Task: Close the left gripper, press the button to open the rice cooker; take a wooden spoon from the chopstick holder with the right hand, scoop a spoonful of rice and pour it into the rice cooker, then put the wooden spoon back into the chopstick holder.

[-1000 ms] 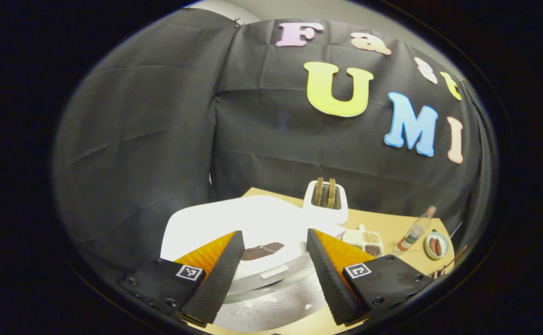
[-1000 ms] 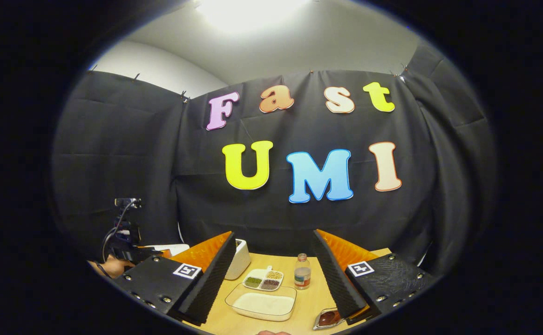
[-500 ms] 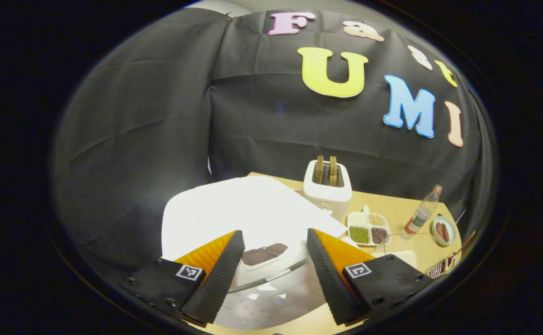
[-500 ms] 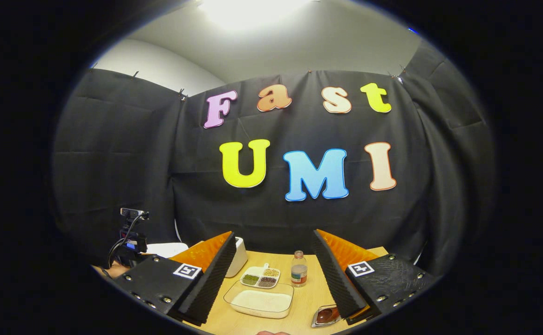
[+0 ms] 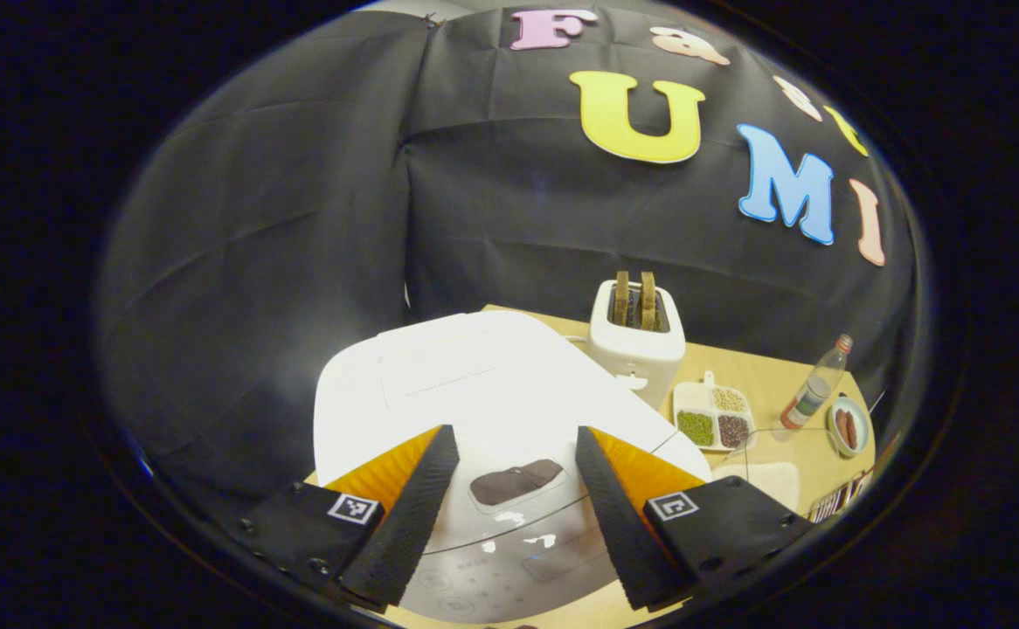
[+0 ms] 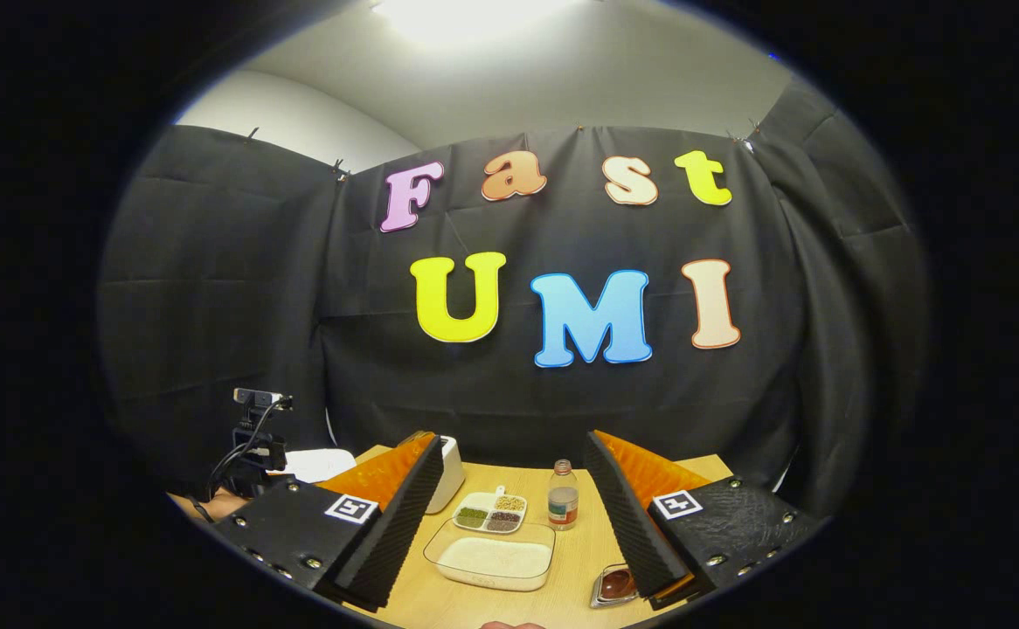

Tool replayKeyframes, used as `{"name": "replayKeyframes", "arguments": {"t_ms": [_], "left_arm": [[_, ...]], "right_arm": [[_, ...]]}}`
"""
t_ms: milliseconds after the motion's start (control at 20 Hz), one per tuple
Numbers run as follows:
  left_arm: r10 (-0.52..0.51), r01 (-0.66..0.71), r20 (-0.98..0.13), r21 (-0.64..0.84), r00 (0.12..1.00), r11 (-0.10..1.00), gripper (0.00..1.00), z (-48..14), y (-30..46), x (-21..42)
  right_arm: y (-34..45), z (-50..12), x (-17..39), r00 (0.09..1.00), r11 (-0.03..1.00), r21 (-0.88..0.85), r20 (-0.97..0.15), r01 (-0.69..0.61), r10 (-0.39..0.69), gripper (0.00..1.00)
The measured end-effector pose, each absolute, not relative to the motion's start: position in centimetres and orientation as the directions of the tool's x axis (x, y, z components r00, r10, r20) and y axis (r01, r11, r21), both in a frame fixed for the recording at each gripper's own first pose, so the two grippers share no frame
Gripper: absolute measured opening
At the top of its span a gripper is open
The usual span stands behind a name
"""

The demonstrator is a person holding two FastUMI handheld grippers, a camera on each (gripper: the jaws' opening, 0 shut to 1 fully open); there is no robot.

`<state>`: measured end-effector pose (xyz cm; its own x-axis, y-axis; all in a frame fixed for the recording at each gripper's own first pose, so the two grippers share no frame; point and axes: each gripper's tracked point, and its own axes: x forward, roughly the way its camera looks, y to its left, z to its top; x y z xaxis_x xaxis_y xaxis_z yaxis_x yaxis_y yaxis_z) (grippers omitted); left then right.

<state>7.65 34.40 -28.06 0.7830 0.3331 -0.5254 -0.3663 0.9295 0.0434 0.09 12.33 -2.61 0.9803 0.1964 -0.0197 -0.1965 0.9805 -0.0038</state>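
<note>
Your left gripper (image 5: 509, 515) has its fingers spread wide and grips nothing; no pad touches anything. It hangs above the front of the white rice cooker (image 5: 474, 393), tilted downward, and the dark button (image 5: 516, 481) on the closed lid shows in the gap between the two fingers. The lid is down.

Your right gripper (image 6: 509, 524) is likewise wide open and empty. It is held roughly level over the wooden table (image 6: 575, 568), facing the booth wall. Between its fingers, farther off, lie the clear tray of rice (image 6: 492, 556), the divided dish of beans (image 6: 492, 514) behind it, and a small bottle (image 6: 563, 508) just to the dish's right. A small dish with dark contents (image 6: 616, 584) sits near the right finger's tip.

In the left gripper view, a toaster (image 5: 637, 345) stands just behind the cooker. A wire rack (image 5: 837, 501) is partly visible at the far right edge; I cannot tell whether it is the chopstick holder.
</note>
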Motion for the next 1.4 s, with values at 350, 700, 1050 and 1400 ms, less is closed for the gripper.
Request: {"name": "replayKeyframes", "arguments": {"t_ms": [350, 700, 1050, 1400], "left_arm": [[0.272, -0.333, -0.520, -0.025, 0.810, 0.943, 0.94, -26.1, 33.8, 7.2], [0.214, -0.222, -0.213, -0.013, 0.953, 0.975, 0.96, -11.6, 27.2, 4.7], [0.094, -0.094, 0.015, -0.033, 0.995, 0.995, 0.97, 0.4, 16.8, 0.7], [0.033, -0.034, 0.041, 0.040, 0.999, 0.999, 0.96, 0.9, 11.7, -1.7]], "right_arm": [[12.5, -2.5, -0.7, 0.980, 0.980, 0.004, -0.020, -0.199, 0.199, 0.98], [11.2, -1.1, -1.3, 0.985, 0.986, -0.017, 0.032, -0.167, 0.167, 0.98], [8.2, -0.2, -0.6, 0.996, 0.997, 0.021, 0.038, -0.077, 0.076, 0.98], [7.7, 0.2, -0.1, 0.998, 0.999, 0.029, 0.049, -0.036, 0.034, 0.98]]}}
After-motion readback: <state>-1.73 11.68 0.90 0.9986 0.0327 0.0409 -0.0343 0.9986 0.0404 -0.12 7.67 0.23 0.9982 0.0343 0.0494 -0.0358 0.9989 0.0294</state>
